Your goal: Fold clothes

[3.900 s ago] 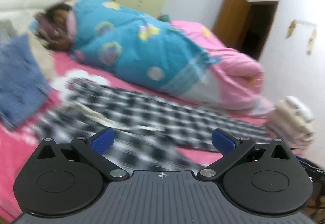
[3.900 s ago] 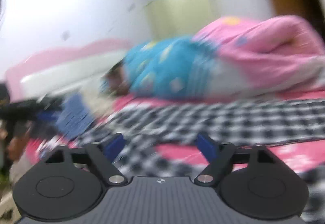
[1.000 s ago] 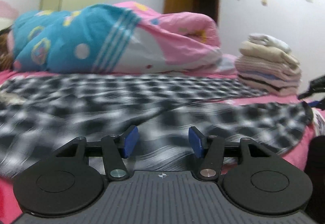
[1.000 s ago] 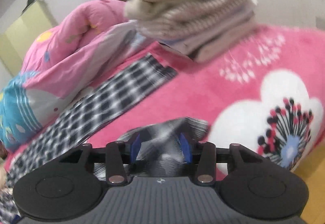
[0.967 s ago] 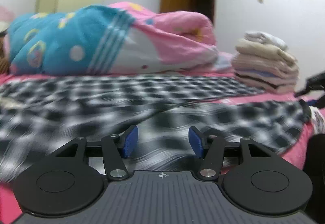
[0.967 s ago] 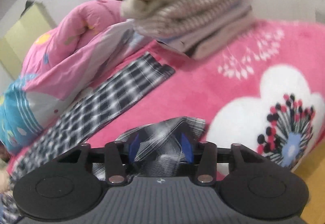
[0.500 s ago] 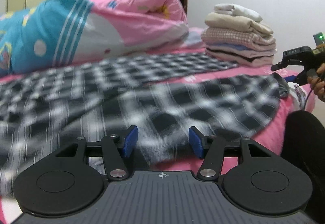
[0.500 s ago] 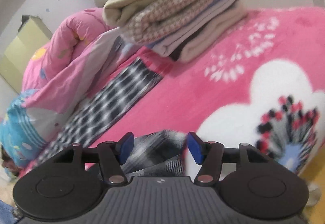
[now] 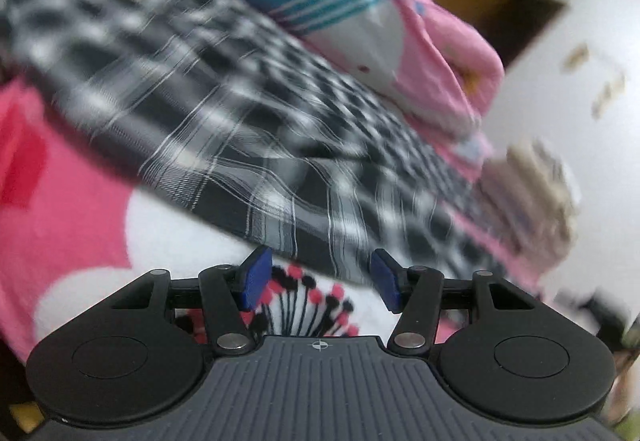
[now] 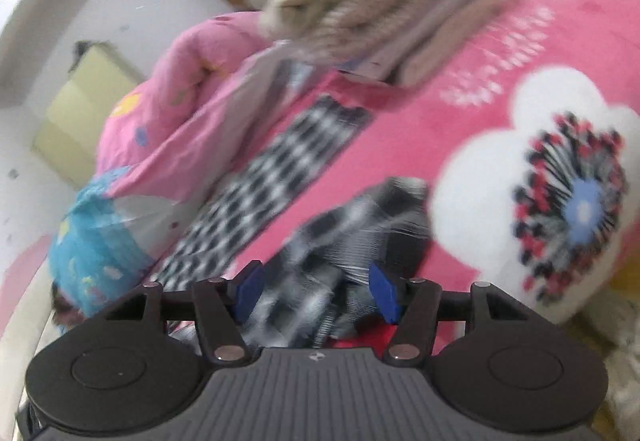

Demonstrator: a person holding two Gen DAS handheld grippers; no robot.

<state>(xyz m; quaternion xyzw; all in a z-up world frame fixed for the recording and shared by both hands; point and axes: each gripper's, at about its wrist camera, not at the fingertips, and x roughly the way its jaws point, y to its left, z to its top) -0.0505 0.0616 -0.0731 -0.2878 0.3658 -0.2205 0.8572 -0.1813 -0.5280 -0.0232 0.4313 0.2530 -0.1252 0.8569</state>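
Both grippers were held low and tilted. The left gripper had its blue-padded jaws spread apart with nothing between them. The right gripper stood just as wide, jaws gripping nothing.

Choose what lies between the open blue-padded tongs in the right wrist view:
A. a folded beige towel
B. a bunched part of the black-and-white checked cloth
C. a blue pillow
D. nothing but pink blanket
B: the bunched black-and-white checked cloth lies between the open right tongs, on the pink flowered blanket.
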